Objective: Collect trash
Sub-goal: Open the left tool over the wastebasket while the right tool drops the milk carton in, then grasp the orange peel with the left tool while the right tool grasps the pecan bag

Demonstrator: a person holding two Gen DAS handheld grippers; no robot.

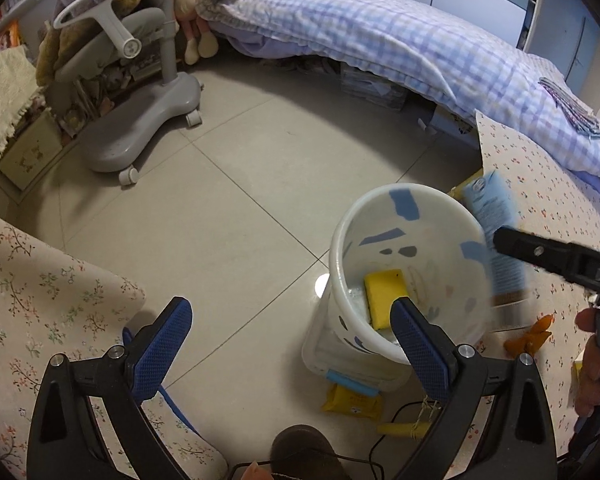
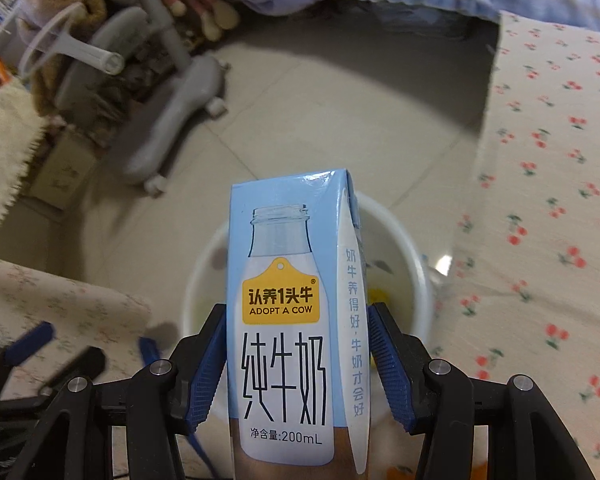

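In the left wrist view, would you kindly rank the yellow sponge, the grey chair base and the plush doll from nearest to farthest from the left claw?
1. Yellow sponge, inside the white bin, beside the left claw.
2. Grey chair base, across the floor, upper left.
3. Plush doll, behind the chair, against the bed.

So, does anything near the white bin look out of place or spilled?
Yes. A yellow packet and orange scraps lie on the floor beside the white bin, not inside it. No liquid spill shows. The milk carton is upright in the right gripper.
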